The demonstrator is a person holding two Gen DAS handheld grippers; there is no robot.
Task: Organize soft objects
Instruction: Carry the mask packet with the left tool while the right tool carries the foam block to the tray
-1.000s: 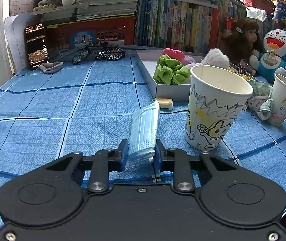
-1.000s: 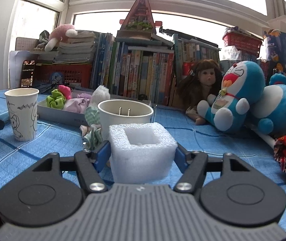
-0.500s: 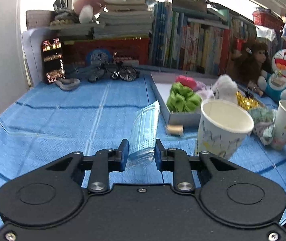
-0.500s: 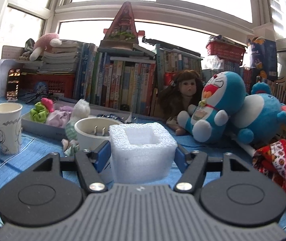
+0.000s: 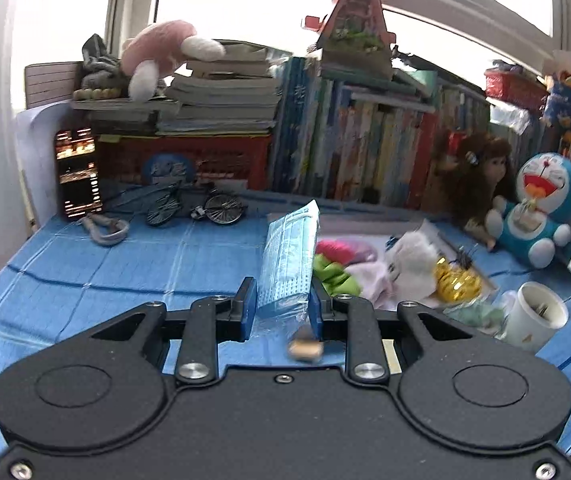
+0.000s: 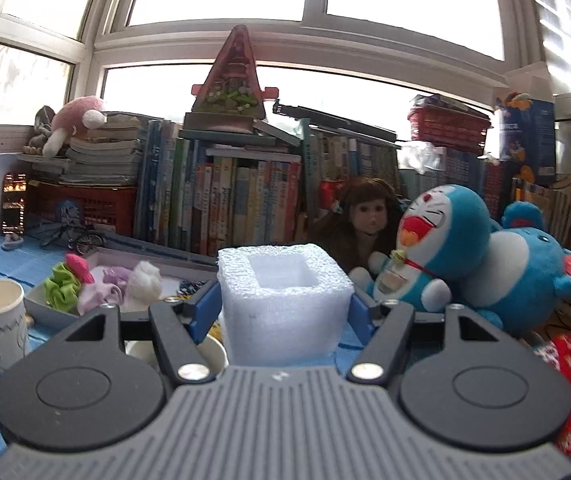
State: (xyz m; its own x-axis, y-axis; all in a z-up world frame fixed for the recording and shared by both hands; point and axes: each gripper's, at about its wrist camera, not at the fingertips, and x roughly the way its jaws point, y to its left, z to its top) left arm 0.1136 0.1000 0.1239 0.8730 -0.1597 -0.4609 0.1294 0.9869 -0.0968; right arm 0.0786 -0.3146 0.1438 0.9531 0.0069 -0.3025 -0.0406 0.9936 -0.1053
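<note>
The left hand-held gripper (image 5: 281, 304) clamps a packet of blue face masks (image 5: 289, 260) raised above the blue surface (image 5: 125, 272), just short of the grey tray (image 6: 45, 312) of scrunchies. The right hand-held gripper (image 6: 285, 312) squeezes a white foam block (image 6: 281, 304) over a paper cup (image 6: 213, 354). Books (image 6: 225, 208) and plush toys (image 6: 441, 240) wall the far edge; open cloth lies left.

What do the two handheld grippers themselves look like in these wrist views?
Left gripper: glossy black body, two round discs, silver screws, black linkage arms, blue finger pads. Right gripper: the same black linkages and blue pads, but a ribbed grey centre plate. No cables or sleeves visible.
</note>
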